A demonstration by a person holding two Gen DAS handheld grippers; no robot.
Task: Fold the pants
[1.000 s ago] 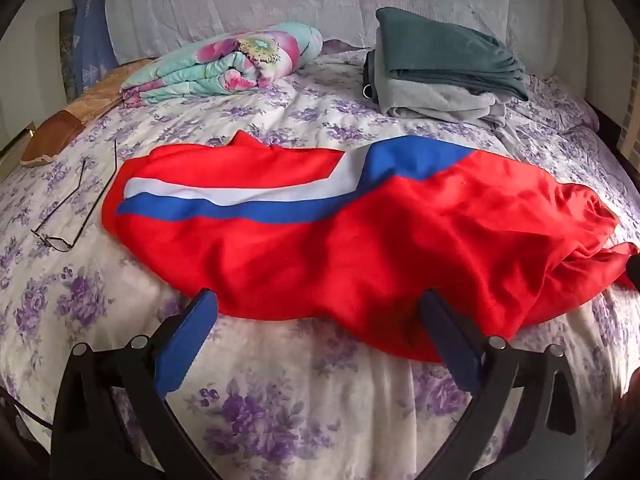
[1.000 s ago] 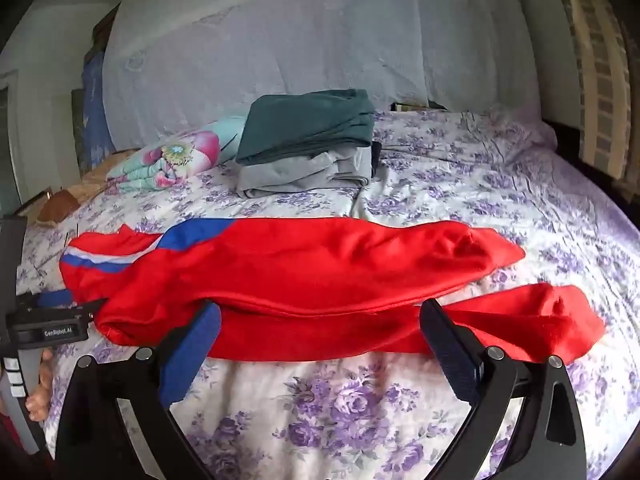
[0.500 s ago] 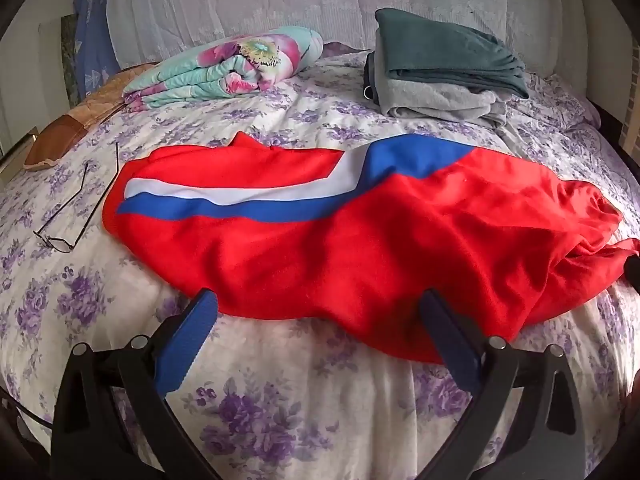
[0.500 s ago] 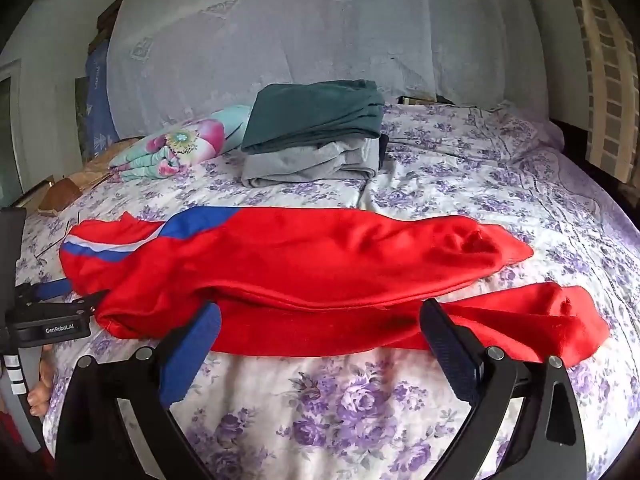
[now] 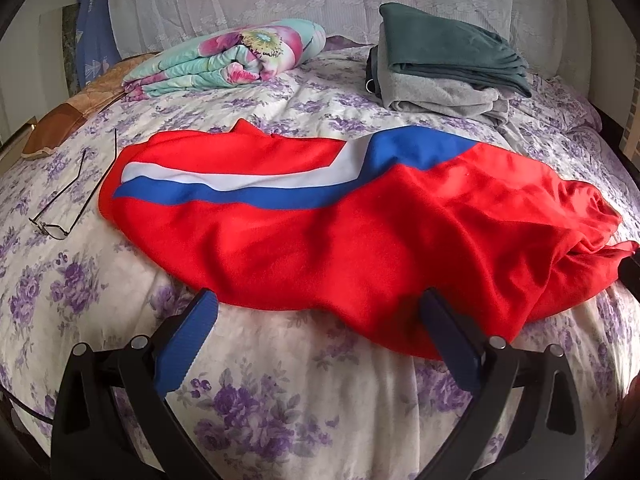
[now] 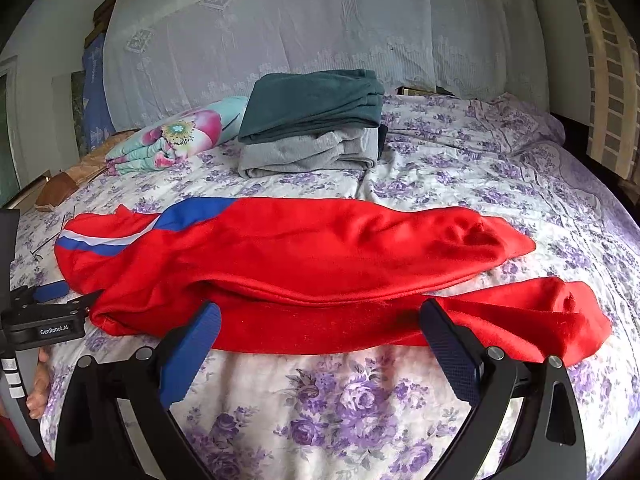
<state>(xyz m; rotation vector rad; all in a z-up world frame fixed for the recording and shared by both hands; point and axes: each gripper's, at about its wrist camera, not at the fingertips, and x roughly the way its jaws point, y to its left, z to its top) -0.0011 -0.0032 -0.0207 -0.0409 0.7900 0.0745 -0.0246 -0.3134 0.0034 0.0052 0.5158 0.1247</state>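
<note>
You have the red pants (image 5: pixel 360 240) lying lengthwise across the bed (image 5: pixel 280 400), the waist end with its blue and white stripe toward your left and the two legs trailing off to your right, one leg lying over the other and the lower one poking out past it near the bed's front edge (image 6: pixel 540 320). They look like soft knit fabric: light, limp, and likely to sag and bunch rather than hold a crease, so expect them to drape off whatever point you pinch. They should not slip much on the floral cover, which could drag wrinkles along as you pull. Good places to take hold, by my reading, are the waistband edge on the left and the cuff ends on the right, pinching both layers together so the legs travel as one.

Your left hand-held gripper (image 5: pixel 320 320) is spread wide and holds nothing; its blue pads sit right at the near hem of the pants, though whether they touch the cloth I cannot tell. Your right hand-held gripper (image 6: pixel 320 328) is equally wide apart and empty, hovering at the near edge of the lower leg. Glasses (image 5: pixel 60 216) lie just beside the waist end, so mind them when you sweep the fabric that way
</note>
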